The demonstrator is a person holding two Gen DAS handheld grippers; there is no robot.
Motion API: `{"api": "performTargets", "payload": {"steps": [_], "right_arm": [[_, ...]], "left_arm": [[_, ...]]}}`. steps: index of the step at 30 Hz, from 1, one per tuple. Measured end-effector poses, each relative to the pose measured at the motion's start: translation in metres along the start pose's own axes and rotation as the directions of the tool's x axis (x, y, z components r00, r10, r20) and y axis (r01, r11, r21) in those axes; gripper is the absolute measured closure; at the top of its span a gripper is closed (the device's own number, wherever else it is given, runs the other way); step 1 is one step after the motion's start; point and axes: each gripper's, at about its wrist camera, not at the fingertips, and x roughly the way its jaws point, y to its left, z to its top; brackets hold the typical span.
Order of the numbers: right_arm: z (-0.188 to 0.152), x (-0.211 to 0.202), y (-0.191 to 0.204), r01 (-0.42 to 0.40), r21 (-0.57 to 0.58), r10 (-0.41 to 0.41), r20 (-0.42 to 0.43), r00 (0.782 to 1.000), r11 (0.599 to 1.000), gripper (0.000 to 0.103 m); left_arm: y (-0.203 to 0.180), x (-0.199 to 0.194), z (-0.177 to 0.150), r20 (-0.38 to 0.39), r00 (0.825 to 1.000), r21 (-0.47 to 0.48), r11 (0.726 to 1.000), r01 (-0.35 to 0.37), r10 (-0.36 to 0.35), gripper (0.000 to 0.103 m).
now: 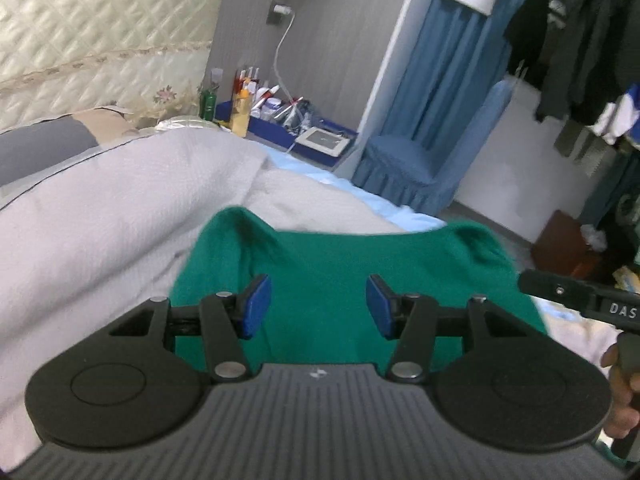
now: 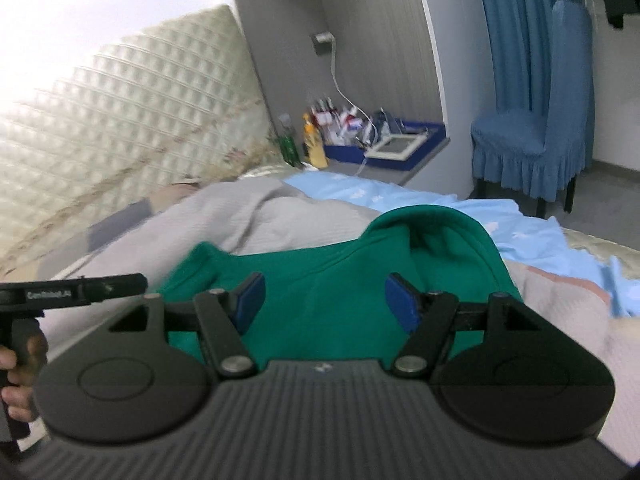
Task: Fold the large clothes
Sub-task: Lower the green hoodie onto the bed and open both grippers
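Note:
A green garment (image 1: 336,272) lies folded on the bed over a grey blanket (image 1: 120,220); it also shows in the right wrist view (image 2: 320,280). My left gripper (image 1: 318,306) is open and empty, its blue pads (image 1: 256,306) hovering above the garment's near part. My right gripper (image 2: 324,302) is open and empty too, above the same garment. Each gripper shows at the edge of the other's view: the right one (image 1: 580,296), the left one (image 2: 80,288).
A light blue sheet (image 2: 400,196) covers the bed's far side. A nightstand with bottles and a blue tray (image 1: 280,120) stands behind. A blue-covered chair (image 2: 532,140) stands at the right. Dark clothes (image 1: 580,40) hang on a rack. A padded headboard (image 1: 100,32) is at the left.

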Motion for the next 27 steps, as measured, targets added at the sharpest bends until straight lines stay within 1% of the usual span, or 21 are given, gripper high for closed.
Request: {"api": "performTargets", "payload": {"steps": [4,5,6,7,10,13,14,15,16,18,19,20,22,24,25,26,27], "right_arm": [[-0.024,-0.048,0.033,-0.019,-0.021,0.02,0.003,1.0,1.0,0.034],[-0.032,-0.058,0.043,-0.028,-0.021,0.028,0.003,1.0,0.999,0.034],[-0.038,-0.066,0.05,-0.034,-0.019,0.034,0.003,0.999,0.999,0.032],[-0.045,-0.073,0.058,-0.037,-0.016,0.037,0.003,0.999,0.999,0.03],[-0.066,-0.09,0.078,-0.05,-0.018,0.05,0.002,0.999,0.999,0.03],[-0.085,-0.096,0.091,-0.046,-0.024,0.046,-0.007,0.999,0.999,0.03],[-0.09,-0.095,0.095,-0.043,-0.027,0.043,-0.009,0.999,0.999,0.03],[-0.096,-0.092,0.098,-0.039,-0.03,0.039,-0.014,0.999,0.999,0.027],[-0.101,-0.09,0.1,-0.037,-0.031,0.036,-0.019,0.999,0.999,0.019],[-0.107,-0.079,0.106,-0.028,-0.04,0.027,-0.034,0.999,0.999,0.011],[-0.11,-0.073,0.11,-0.023,-0.05,0.021,-0.046,0.999,0.998,0.004],[-0.112,-0.064,0.113,-0.019,-0.059,0.016,-0.051,0.999,0.998,0.002],[-0.117,-0.049,0.117,-0.023,-0.078,0.018,-0.07,0.997,0.997,0.002],[-0.123,-0.027,0.121,0.006,-0.092,-0.014,-0.088,0.996,0.996,0.002],[-0.123,-0.027,0.121,0.006,-0.092,-0.014,-0.088,0.996,0.996,0.002],[-0.129,-0.004,0.125,0.012,-0.099,-0.022,-0.097,0.995,0.995,0.002],[-0.132,0.009,0.127,0.018,-0.109,-0.029,-0.102,0.994,0.994,0.002]], "left_arm": [[-0.016,-0.069,-0.037,0.035,0.999,-0.021,1.0,0.011,-0.01,0.045],[-0.02,-0.087,-0.049,0.045,0.999,-0.022,1.0,0.006,-0.006,0.045],[-0.022,-0.1,-0.057,0.052,0.999,-0.019,1.0,-0.002,0.003,0.044],[-0.024,-0.115,-0.067,0.06,0.998,-0.014,1.0,-0.014,0.015,0.045],[-0.032,-0.154,-0.098,0.071,0.997,0.008,0.999,-0.031,0.03,0.044],[-0.034,-0.181,-0.125,0.076,0.996,0.029,0.998,-0.052,0.049,0.044],[-0.033,-0.186,-0.132,0.074,0.996,0.029,0.998,-0.056,0.054,0.044],[-0.032,-0.191,-0.138,0.073,0.996,0.023,0.998,-0.057,0.055,0.044],[-0.029,-0.193,-0.143,0.074,0.996,0.014,0.999,-0.052,0.051,0.044],[-0.02,-0.194,-0.151,0.063,0.998,-0.008,0.999,-0.031,0.032,0.044],[-0.016,-0.192,-0.151,0.056,0.998,-0.013,1.0,-0.028,0.028,0.045],[-0.012,-0.191,-0.153,0.053,0.998,-0.013,1.0,-0.028,0.028,0.045],[-0.002,-0.186,-0.152,0.047,0.998,-0.028,0.999,-0.031,0.032,0.044],[0.009,-0.178,-0.15,0.042,0.999,-0.053,0.998,-0.031,0.033,0.045],[0.015,-0.172,-0.146,0.041,0.998,-0.057,0.998,-0.036,0.039,0.045],[0.021,-0.168,-0.144,0.041,0.998,-0.059,0.997,-0.044,0.047,0.045],[0.026,-0.164,-0.144,0.038,0.998,-0.064,0.997,-0.051,0.053,0.045]]}}
